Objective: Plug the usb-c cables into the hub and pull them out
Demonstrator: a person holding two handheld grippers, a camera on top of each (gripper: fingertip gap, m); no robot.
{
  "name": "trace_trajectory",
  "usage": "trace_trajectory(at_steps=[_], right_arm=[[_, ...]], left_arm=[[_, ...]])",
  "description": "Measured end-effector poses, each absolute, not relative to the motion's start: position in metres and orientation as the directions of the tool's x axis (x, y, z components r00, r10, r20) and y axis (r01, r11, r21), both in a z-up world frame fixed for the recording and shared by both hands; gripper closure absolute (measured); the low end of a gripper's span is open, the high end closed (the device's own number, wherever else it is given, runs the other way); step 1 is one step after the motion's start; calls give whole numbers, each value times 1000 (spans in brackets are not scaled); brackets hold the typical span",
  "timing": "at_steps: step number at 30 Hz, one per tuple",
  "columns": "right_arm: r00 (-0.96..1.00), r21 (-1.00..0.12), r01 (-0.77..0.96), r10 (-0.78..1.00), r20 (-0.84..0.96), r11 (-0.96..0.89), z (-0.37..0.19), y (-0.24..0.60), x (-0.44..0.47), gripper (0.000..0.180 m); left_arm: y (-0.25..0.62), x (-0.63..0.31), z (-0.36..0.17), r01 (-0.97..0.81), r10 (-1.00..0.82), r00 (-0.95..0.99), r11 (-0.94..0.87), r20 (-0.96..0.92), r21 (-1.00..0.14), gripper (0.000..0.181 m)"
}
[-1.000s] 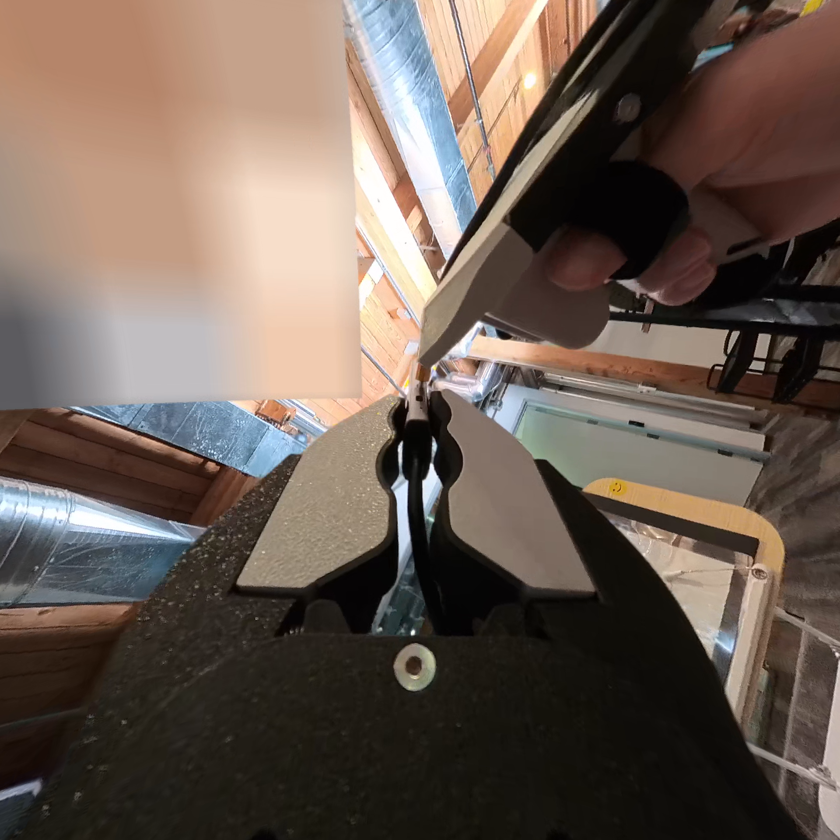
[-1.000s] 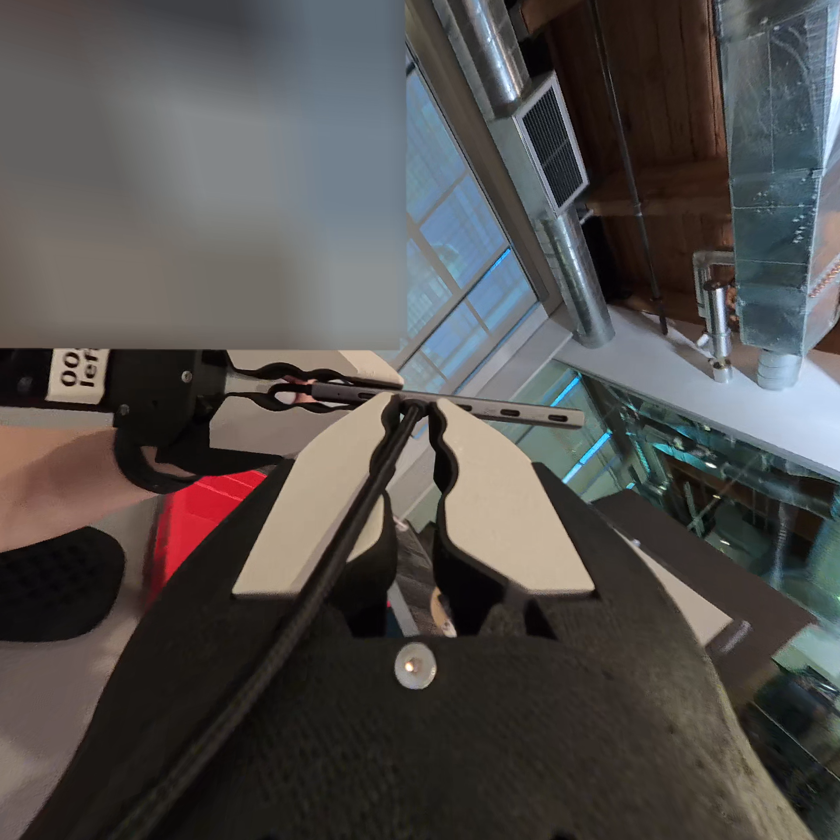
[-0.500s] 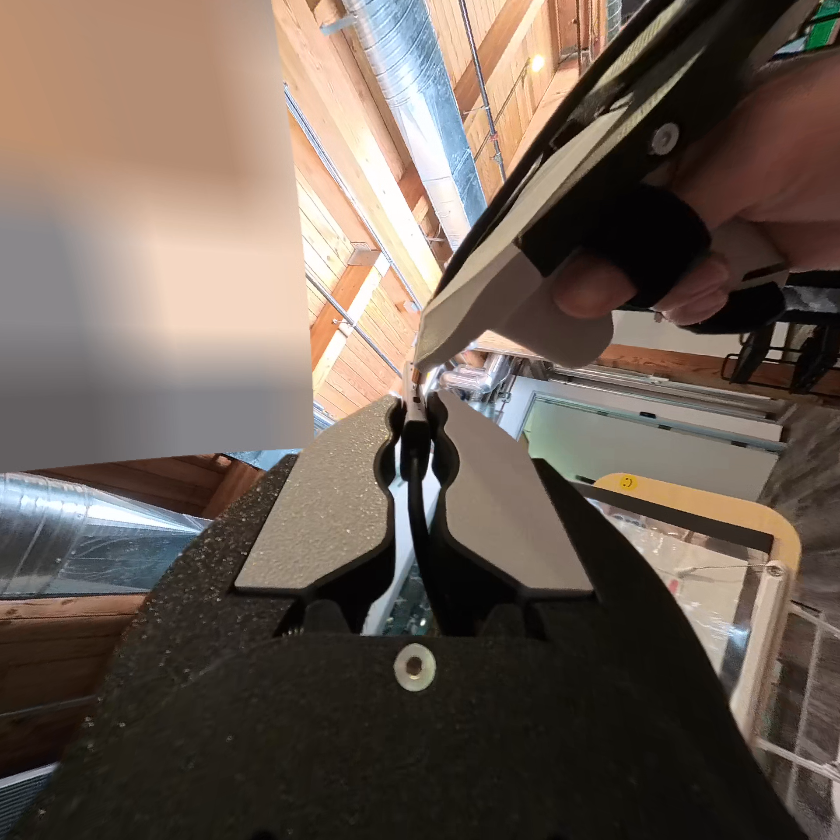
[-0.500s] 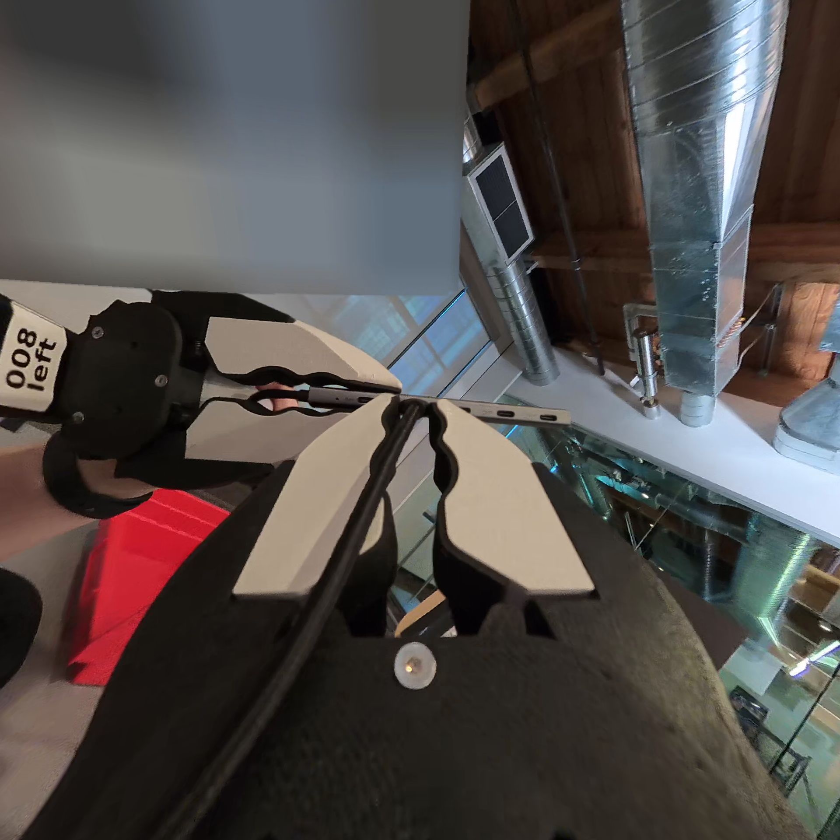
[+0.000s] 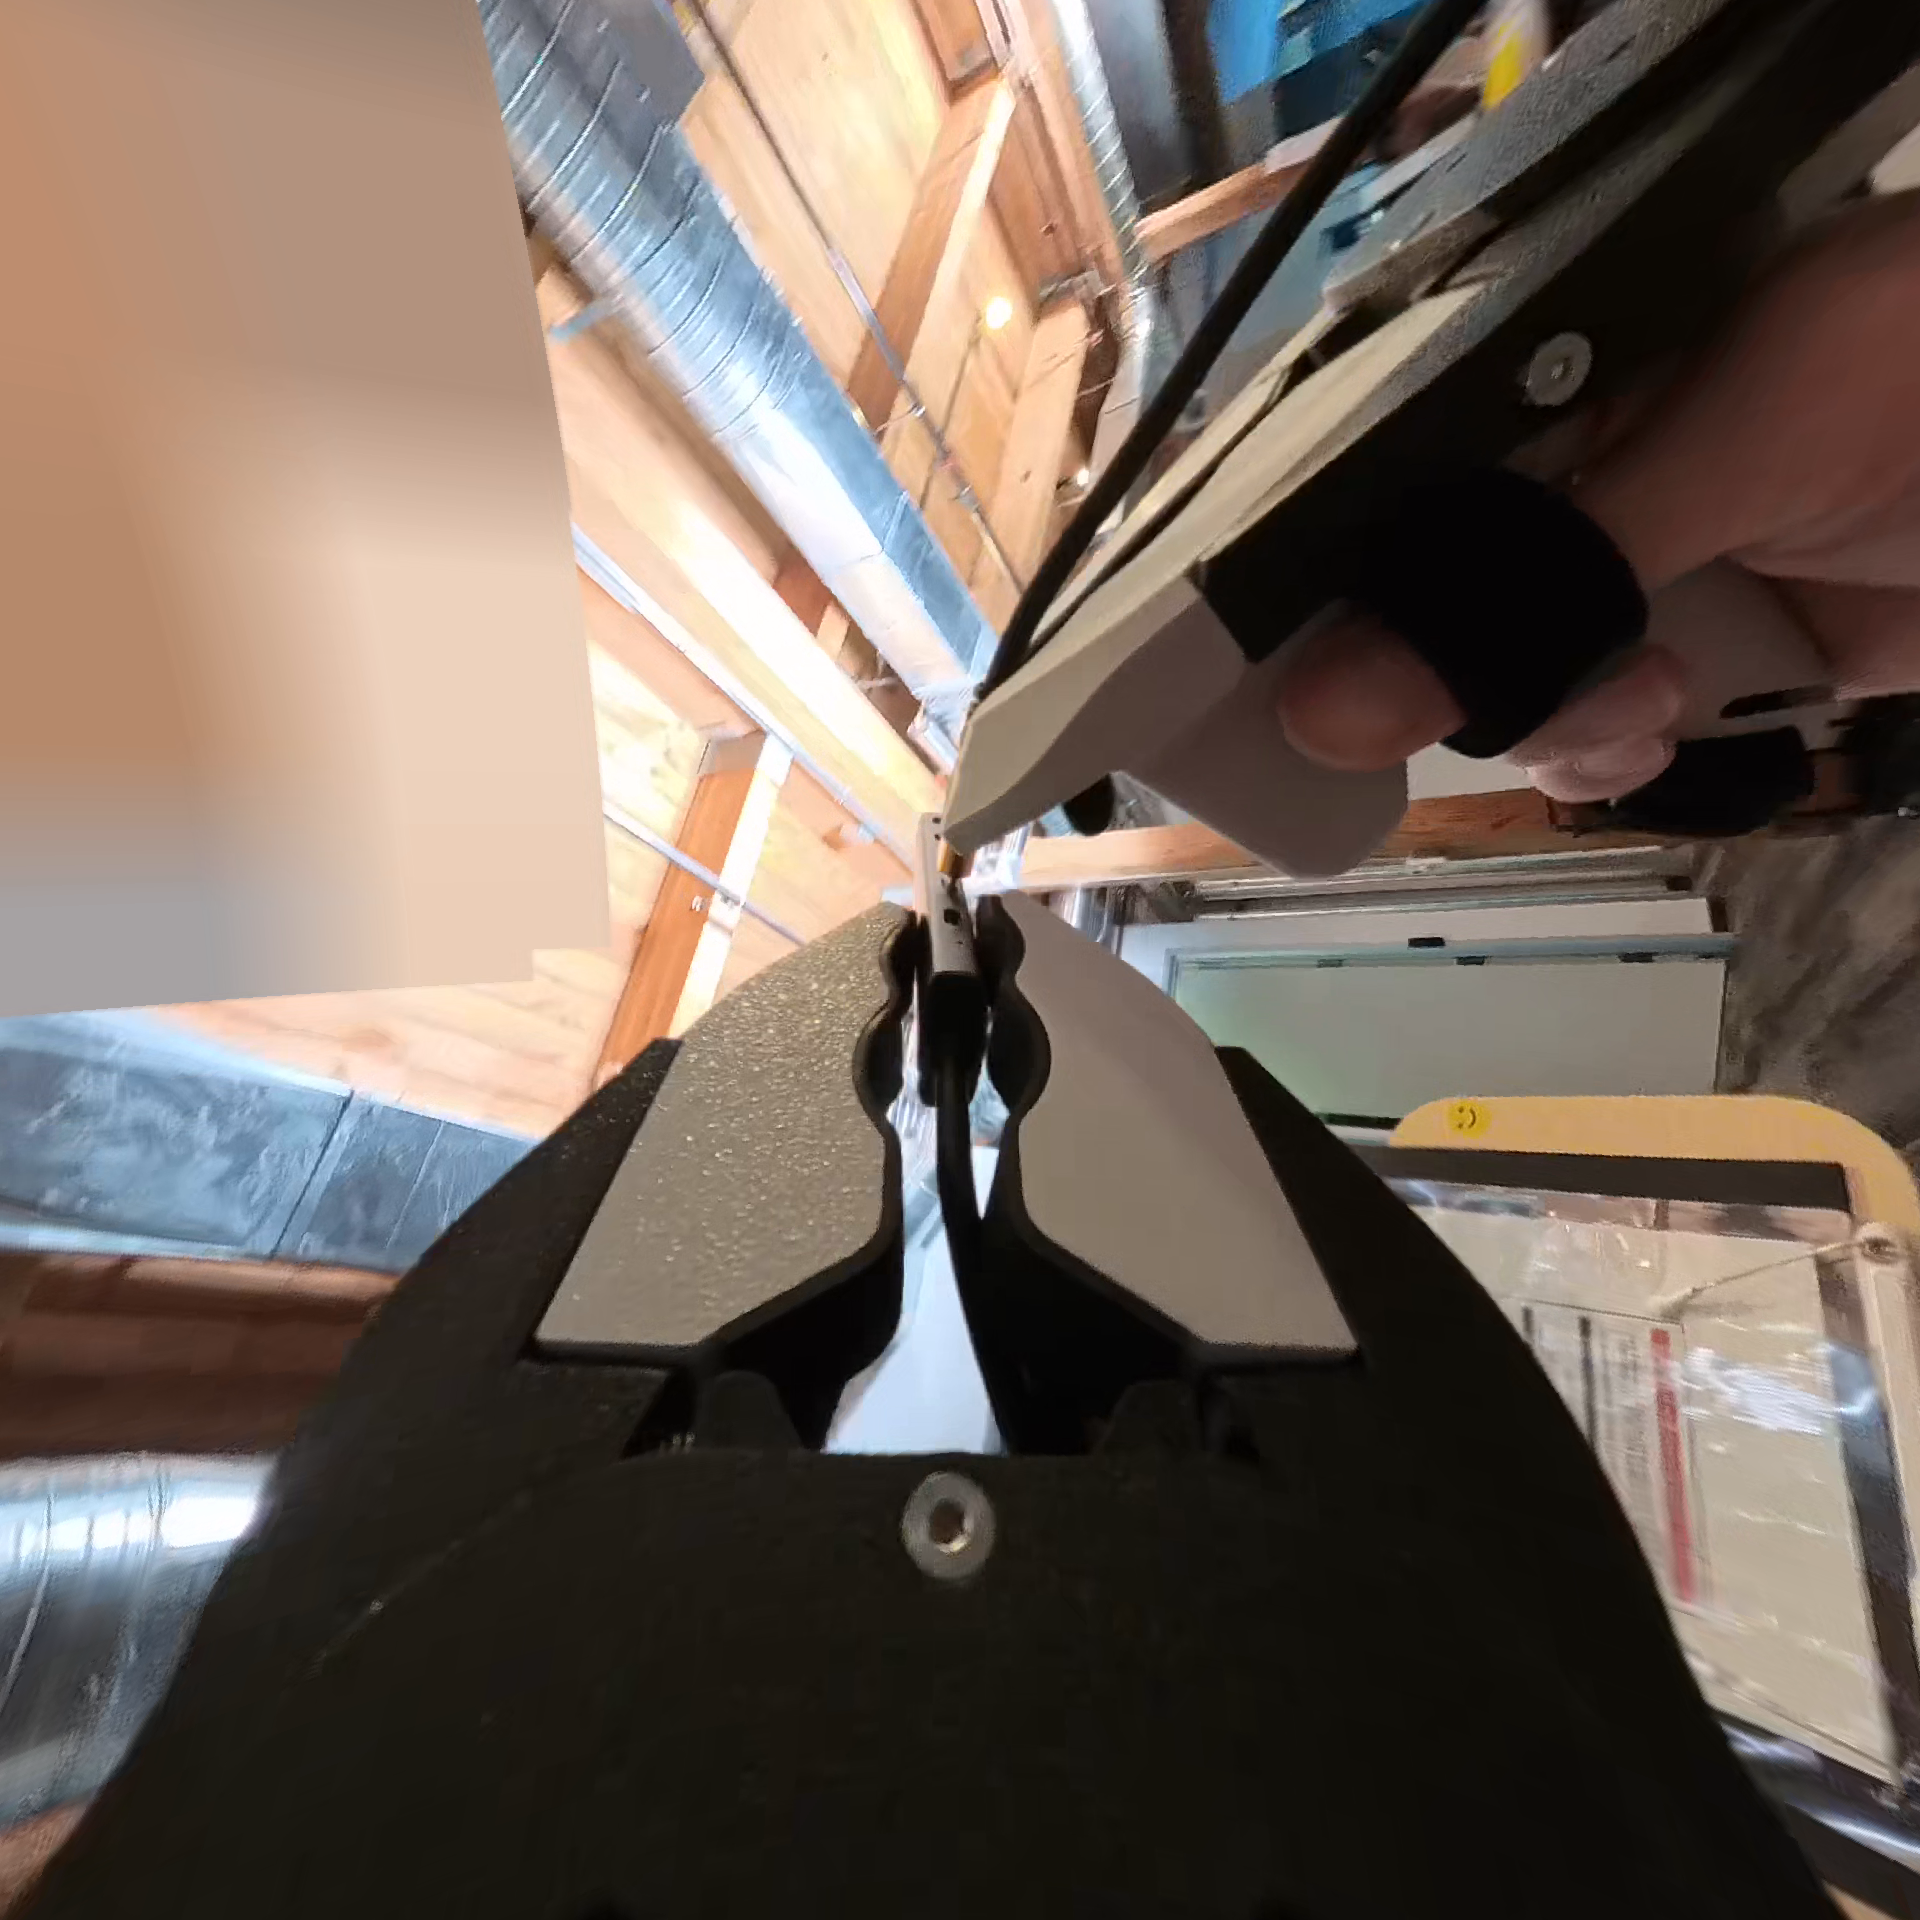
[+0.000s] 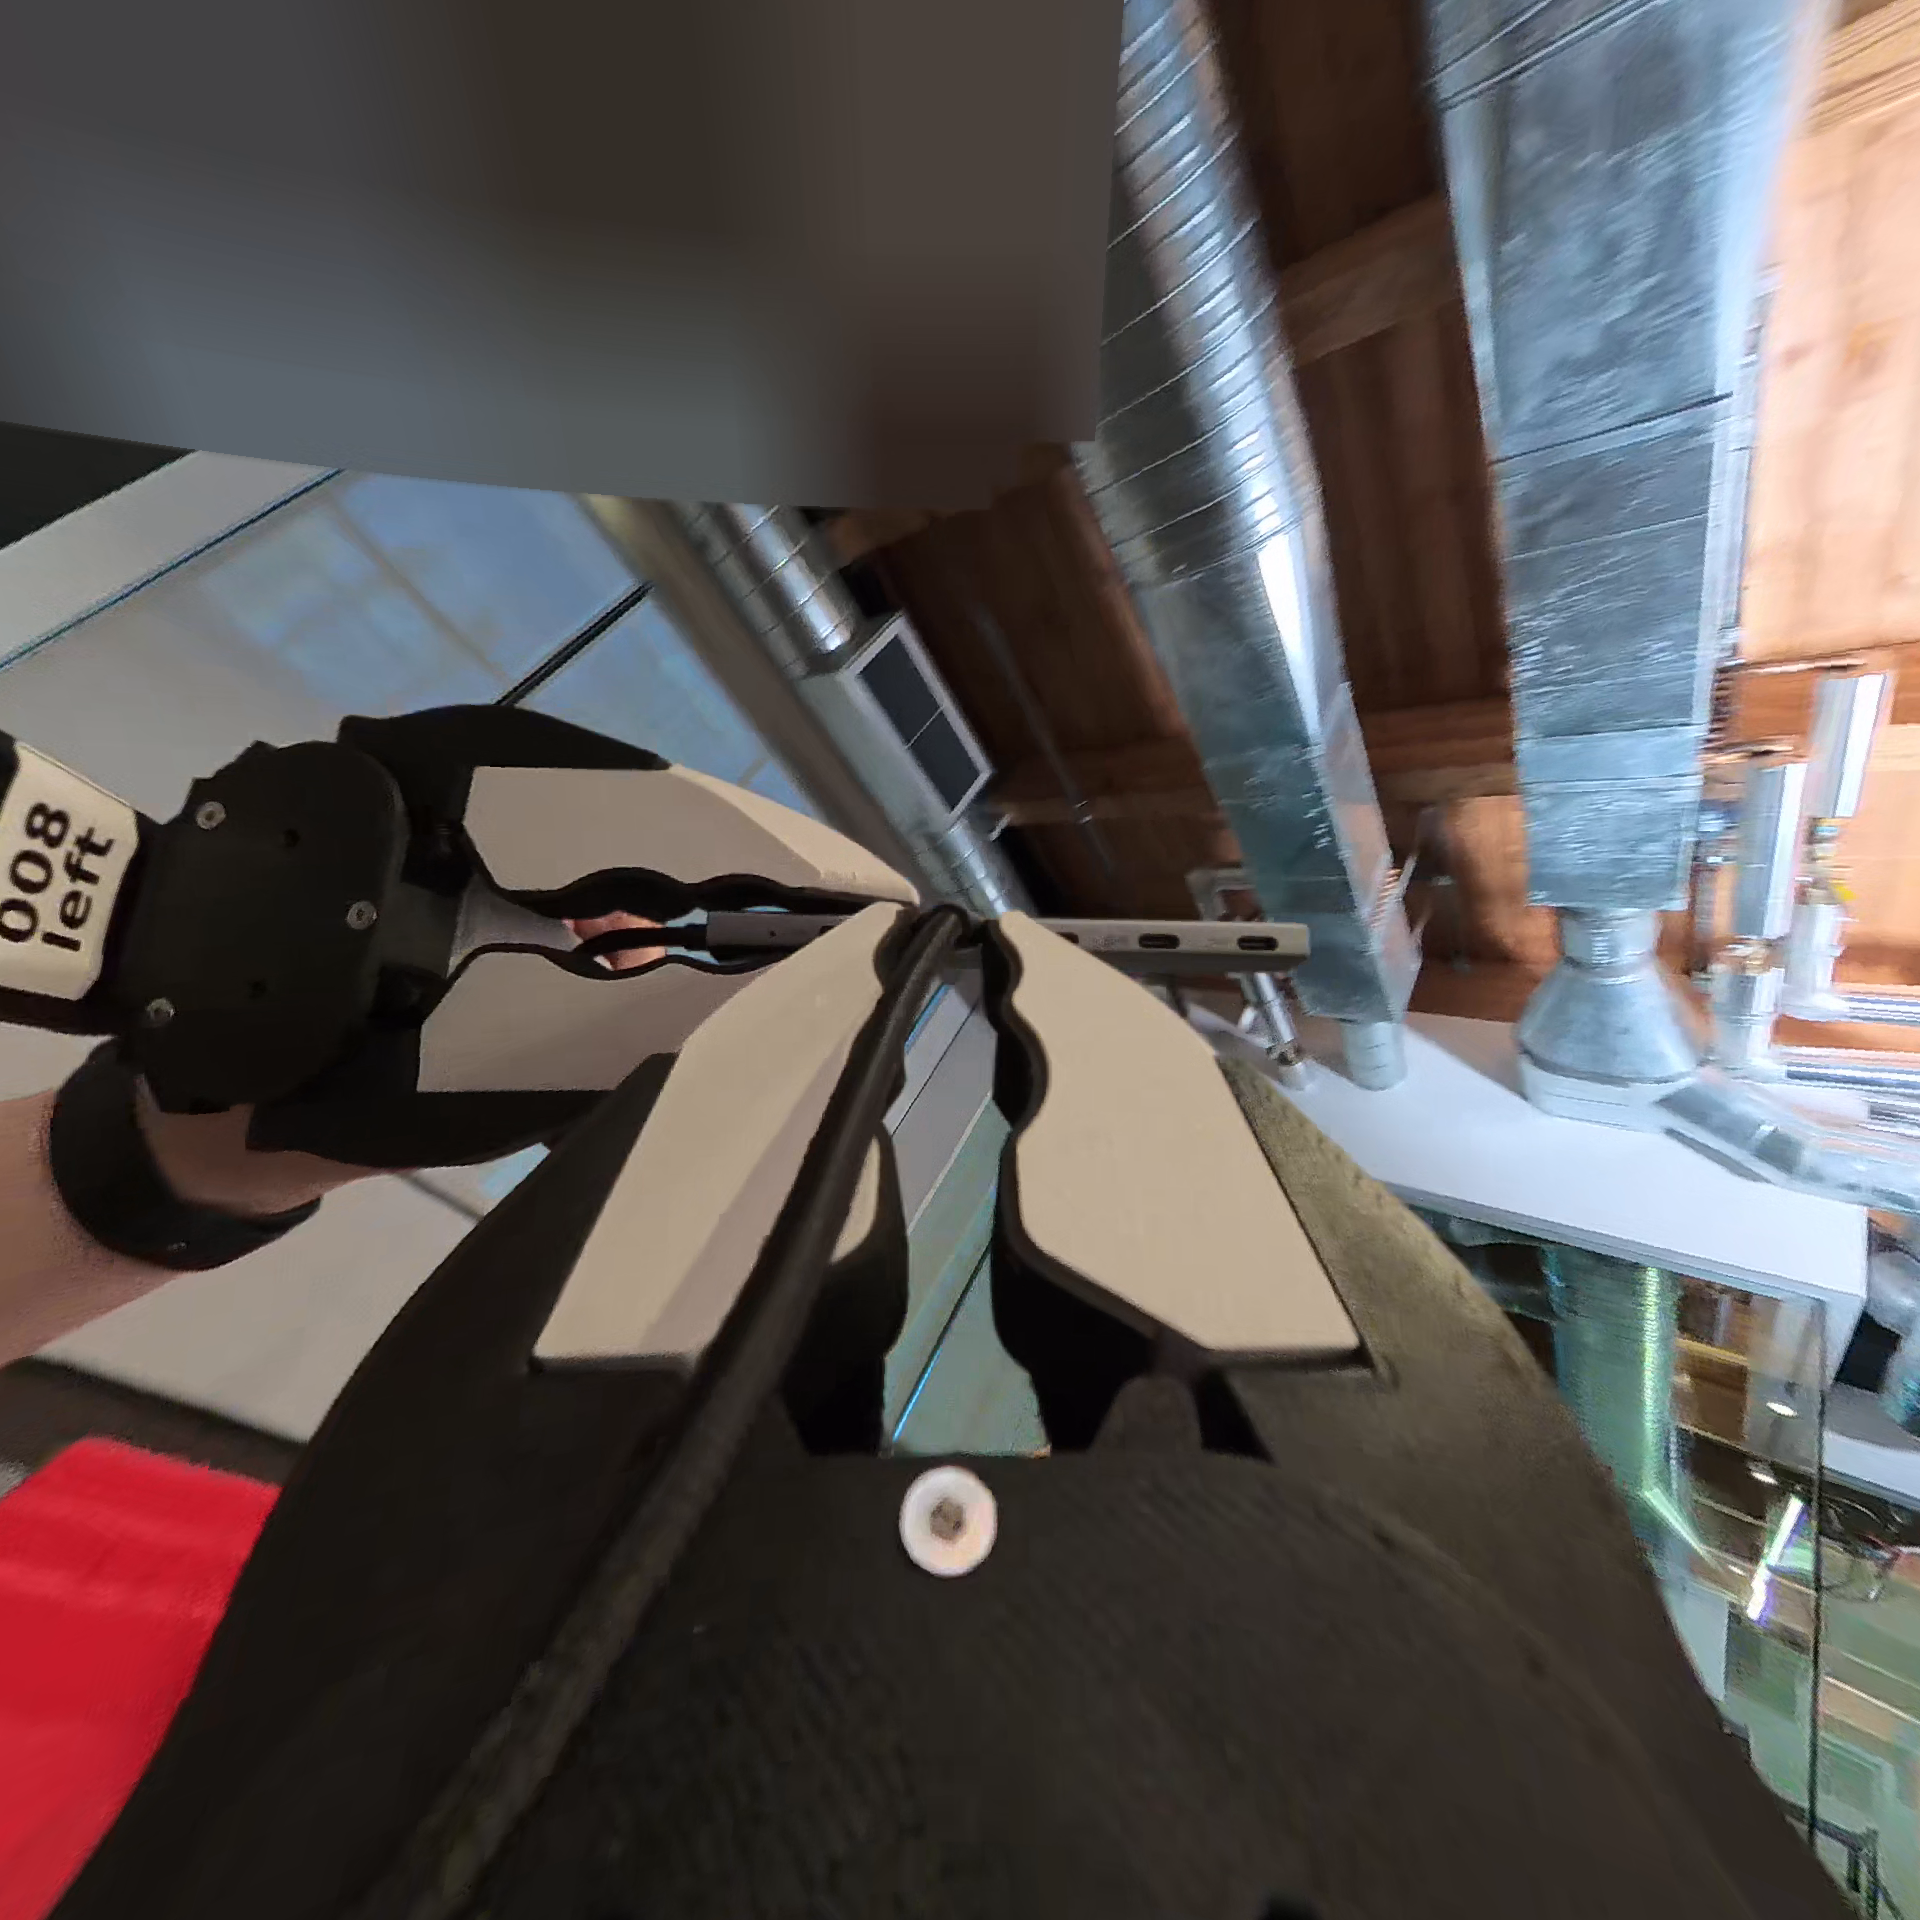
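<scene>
In the right wrist view, the right gripper (image 6: 940,920) is clamped on a black cable (image 6: 821,1164) whose plug meets the hub (image 6: 1174,943) at 12 o'clock, the hub's long axis running 9-to-3 from the left gripper (image 6: 883,899), which pinches its 9 o'clock end.
</scene>
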State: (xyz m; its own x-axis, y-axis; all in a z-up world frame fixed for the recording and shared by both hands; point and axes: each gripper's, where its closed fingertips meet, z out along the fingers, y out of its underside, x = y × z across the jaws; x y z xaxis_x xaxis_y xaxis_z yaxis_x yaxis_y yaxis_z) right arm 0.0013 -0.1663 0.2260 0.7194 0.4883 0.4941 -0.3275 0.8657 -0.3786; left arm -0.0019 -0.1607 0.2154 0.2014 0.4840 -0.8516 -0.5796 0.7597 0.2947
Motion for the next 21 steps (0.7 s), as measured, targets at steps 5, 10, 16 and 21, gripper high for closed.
trace_trajectory(at_steps=[5, 10, 16, 21], right_arm=[[746, -338, -425, 536, 395, 840, 245, -174, 41, 167], [646, -320, -581, 663, 379, 749, 255, -187, 62, 167], [656, -280, -604, 665, 358, 746, 259, -193, 73, 167], [736, -217, -537, 579, 352, 815, 263, -203, 88, 168]], left_arm=[[-169, 37, 235, -513, 559, 77, 732, -826, 448, 171], [-185, 57, 244, -431, 549, 5, 755, -836, 494, 171], [-193, 68, 248, -416, 591, -79, 712, -803, 565, 171], [-200, 82, 251, -416, 558, -84, 733, -825, 538, 170]])
